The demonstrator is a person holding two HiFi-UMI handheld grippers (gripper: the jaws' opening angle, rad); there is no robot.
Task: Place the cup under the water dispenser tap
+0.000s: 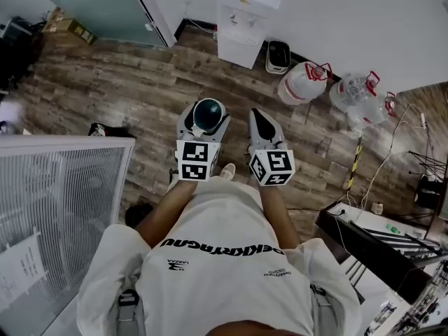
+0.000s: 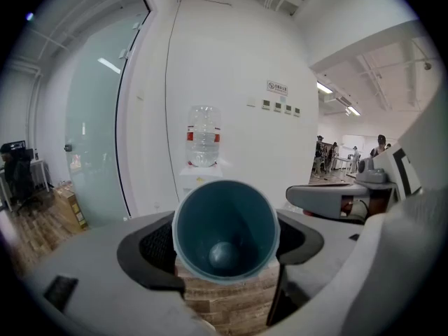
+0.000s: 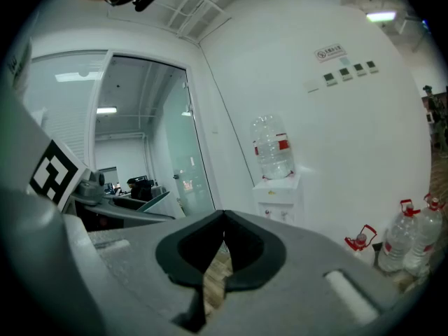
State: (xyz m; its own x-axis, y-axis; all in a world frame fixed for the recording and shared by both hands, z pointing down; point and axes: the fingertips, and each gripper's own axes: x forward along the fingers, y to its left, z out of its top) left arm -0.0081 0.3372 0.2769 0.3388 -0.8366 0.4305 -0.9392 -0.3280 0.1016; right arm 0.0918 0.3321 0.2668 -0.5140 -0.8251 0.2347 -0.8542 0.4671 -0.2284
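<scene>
A teal cup (image 2: 225, 231) sits upright between the jaws of my left gripper (image 2: 225, 247), mouth facing the camera, the dark pads pressing its sides. From above, the cup (image 1: 208, 114) shows at the tip of the left gripper (image 1: 204, 123), held out over the wood floor. My right gripper (image 1: 264, 133) is beside it, jaws together with nothing in them; in its own view the right gripper (image 3: 222, 247) tips meet. The white water dispenser (image 1: 245, 19) stands ahead against the wall, its bottle (image 2: 203, 136) on top, also seen as the dispenser (image 3: 278, 187) in the right gripper view.
Several large water jugs (image 1: 304, 82) stand by the wall right of the dispenser. A white slatted unit (image 1: 56, 208) is at my left, a dark desk (image 1: 378, 247) with cables at my right. A glass door (image 1: 105, 5) lies left of the dispenser.
</scene>
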